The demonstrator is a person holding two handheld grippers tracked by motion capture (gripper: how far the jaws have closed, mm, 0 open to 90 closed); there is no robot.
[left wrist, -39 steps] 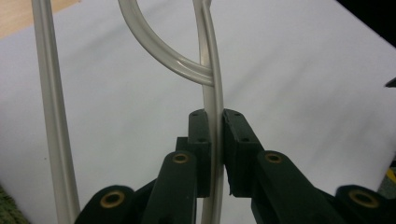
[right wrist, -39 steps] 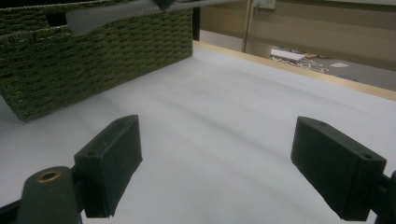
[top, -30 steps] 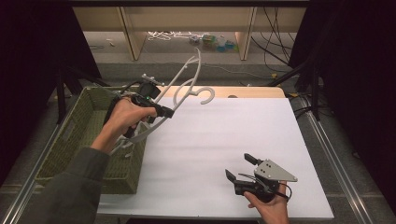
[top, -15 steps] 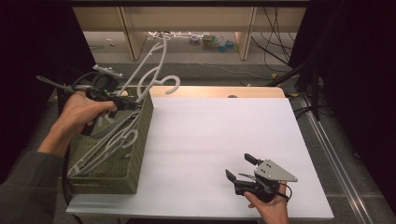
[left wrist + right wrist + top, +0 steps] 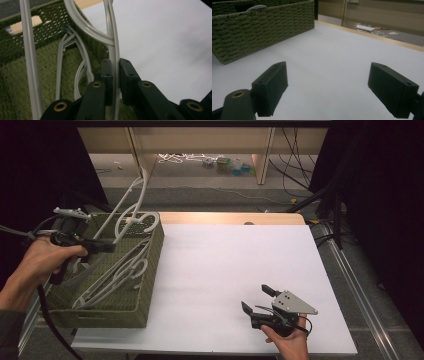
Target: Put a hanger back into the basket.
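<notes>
- Clamping my left gripper (image 5: 115, 75) on a pale grey plastic hanger (image 5: 113, 37), pads pinched tight on one thin bar; it sits over the left end of the green woven basket (image 5: 150, 270).
- My right gripper (image 5: 257, 301) rests low near the table's front edge, jaws wide apart with nothing between them, well apart from the basket.
- More hangers (image 5: 120, 272) of the same kind lie tangled inside the basket; the held one pokes up above its rim.
- Surface is a plain white sheet (image 5: 235, 265) on a wooden table (image 5: 225, 218); behind it grey floor, wooden legs, loose cables, dark curtains at both sides.
- Can't make out any readable writing or labels.
</notes>
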